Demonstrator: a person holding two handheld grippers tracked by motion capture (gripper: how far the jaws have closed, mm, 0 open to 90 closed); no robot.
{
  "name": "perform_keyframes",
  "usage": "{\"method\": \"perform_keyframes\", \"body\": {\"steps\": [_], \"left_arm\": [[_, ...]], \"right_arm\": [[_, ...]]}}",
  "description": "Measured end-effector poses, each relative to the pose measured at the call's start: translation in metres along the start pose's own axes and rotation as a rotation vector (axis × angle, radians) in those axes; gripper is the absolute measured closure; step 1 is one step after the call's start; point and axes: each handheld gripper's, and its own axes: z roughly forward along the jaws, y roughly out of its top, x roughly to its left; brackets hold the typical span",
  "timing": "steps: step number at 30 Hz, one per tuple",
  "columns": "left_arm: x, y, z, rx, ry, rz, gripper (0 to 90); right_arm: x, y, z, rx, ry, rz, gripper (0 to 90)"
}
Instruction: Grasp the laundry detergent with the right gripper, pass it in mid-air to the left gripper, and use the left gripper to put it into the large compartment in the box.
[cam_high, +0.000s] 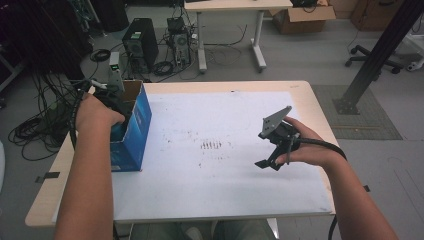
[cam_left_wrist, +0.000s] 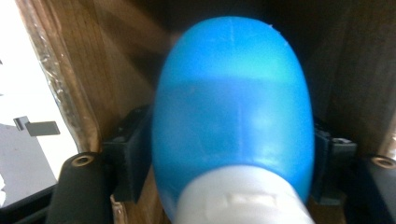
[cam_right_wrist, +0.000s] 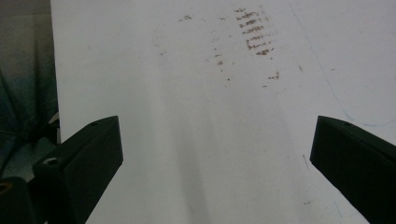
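Observation:
A blue bottle (cam_left_wrist: 231, 93) with a white cap lies between the jaws of my left gripper (cam_left_wrist: 231, 154), inside a cardboard box with brown inner walls (cam_left_wrist: 93, 70). The blue-padded fingers (cam_left_wrist: 135, 158) stand at the bottle's sides, and no squeeze shows. From above, my left hand and left gripper (cam_high: 114, 106) reach down into the open blue box (cam_high: 136, 131) at the table's left. My right gripper (cam_high: 270, 164) hovers over the white sheet (cam_high: 225, 185) at the right. Its jaws are wide apart with nothing between them, as the right gripper (cam_right_wrist: 215, 158) view confirms.
The white sheet covers most of the wooden table (cam_high: 312, 97). Brown smudge marks (cam_high: 212, 145) sit at the sheet's middle. Cables, computer cases (cam_high: 140, 45) and another table (cam_high: 235, 10) stand on the floor beyond. A black post (cam_high: 380, 50) rises at the right.

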Motion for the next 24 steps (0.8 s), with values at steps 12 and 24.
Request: {"method": "perform_keyframes", "body": {"steps": [12,24], "left_arm": [[-0.003,-0.005,-0.012,-0.012,0.024,0.006,26.5],[-0.004,-0.016,-0.042,-0.054,0.027,0.011,21.4]], "right_arm": [[0.001,-0.001,-0.002,-0.002,-0.004,-0.001,2.7],[0.002,0.000,-0.005,-0.013,-0.006,-0.005,2.7]]}}
